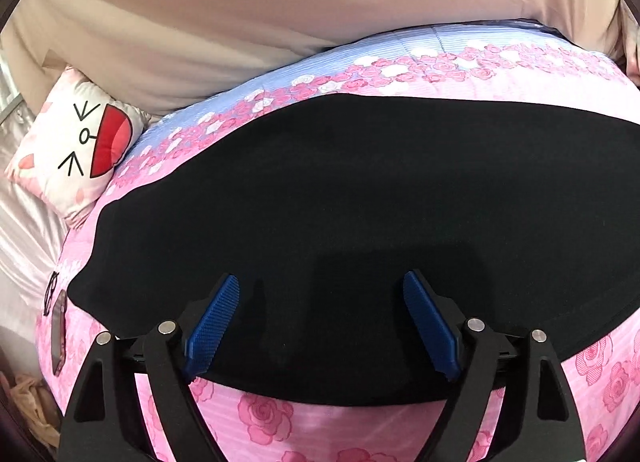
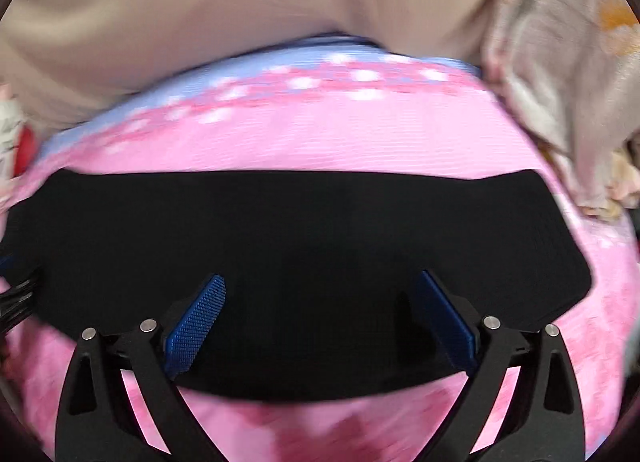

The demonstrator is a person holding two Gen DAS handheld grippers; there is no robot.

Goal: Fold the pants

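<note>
Left claw [image 1: 320, 302], right claw [image 2: 320, 302] both wide open, empty, over black pants [image 1: 360, 202] on floral quilt [image 1: 440, 74].

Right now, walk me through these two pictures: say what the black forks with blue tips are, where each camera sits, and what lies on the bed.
Each picture comes from a camera mounted on a hand-held gripper a person carries, looking along its two blue-padded fingers. The left hand-held gripper and the right hand-held gripper both stand open, holding nothing. Below them black pants lie flat on a pink rose-print bedspread. The left view also shows a cartoon-face pillow beside the bedspread. The right view is blurred.
</note>
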